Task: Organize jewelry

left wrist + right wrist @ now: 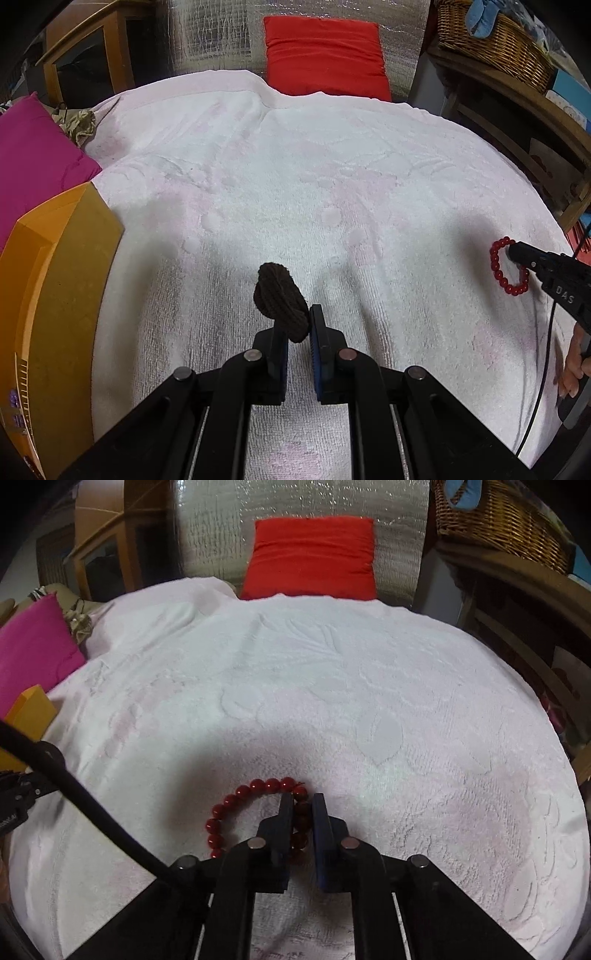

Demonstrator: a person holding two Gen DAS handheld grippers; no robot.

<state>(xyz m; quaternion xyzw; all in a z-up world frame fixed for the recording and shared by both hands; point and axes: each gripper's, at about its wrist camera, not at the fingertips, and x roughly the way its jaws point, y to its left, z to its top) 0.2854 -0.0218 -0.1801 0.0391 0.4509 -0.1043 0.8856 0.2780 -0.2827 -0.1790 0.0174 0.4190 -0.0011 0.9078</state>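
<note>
Bracelet (pixel 236 805) pinched by right hand-held gripper (pixel 303 803) above towel (pixel 369 701); scrunchie (pixel 282 301) clamped in left hand-held gripper (pixel 299 325). Risk: beads slipped from narrow grip, dropped short of box (pixel 66 295).

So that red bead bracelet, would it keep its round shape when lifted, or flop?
The red bead bracelet would probably sag, since it looks like separate round beads on a string. The right gripper pinches one side, so the rest likely dangles. On the towel it seems unlikely to roll.
</note>
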